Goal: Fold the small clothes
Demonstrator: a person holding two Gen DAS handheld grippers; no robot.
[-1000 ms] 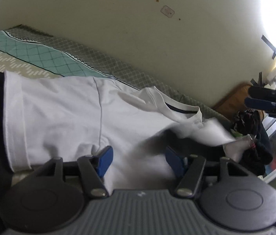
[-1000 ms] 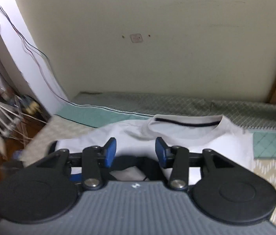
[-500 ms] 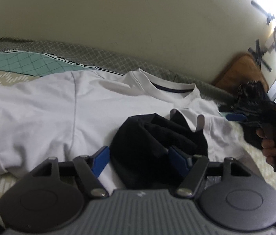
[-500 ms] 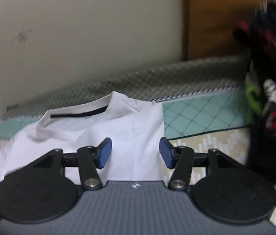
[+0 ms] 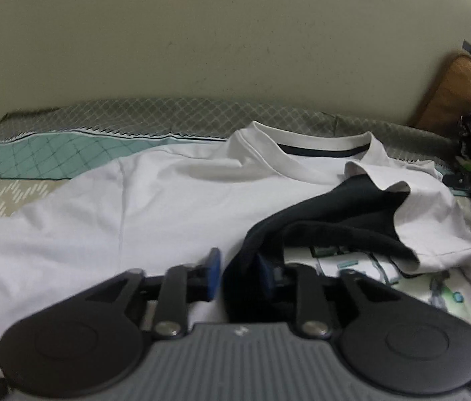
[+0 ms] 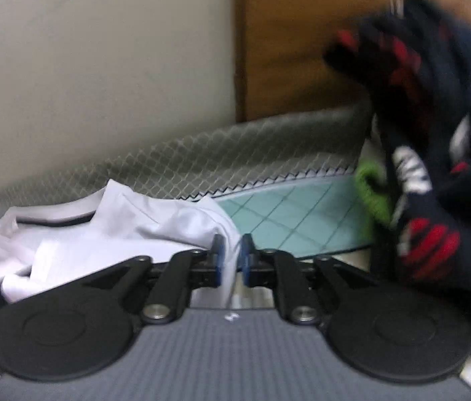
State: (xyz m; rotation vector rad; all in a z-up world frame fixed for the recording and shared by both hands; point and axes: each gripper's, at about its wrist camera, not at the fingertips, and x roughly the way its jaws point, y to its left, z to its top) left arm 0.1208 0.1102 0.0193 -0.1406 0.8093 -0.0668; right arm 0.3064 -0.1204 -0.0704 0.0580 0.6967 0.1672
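- Dim, flat indoor light; faint glare at left view's upper right corner.
- Soft shadows in folds of white cotton T-shirt (image 5: 175,207).
- Right view motion-blurred, worst on dark red-striped garment pile (image 6: 432,167).
- Fisheye bending, black vignette corners.

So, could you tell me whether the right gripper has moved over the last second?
Yes: the right gripper swung rightward from the collar toward the headboard.
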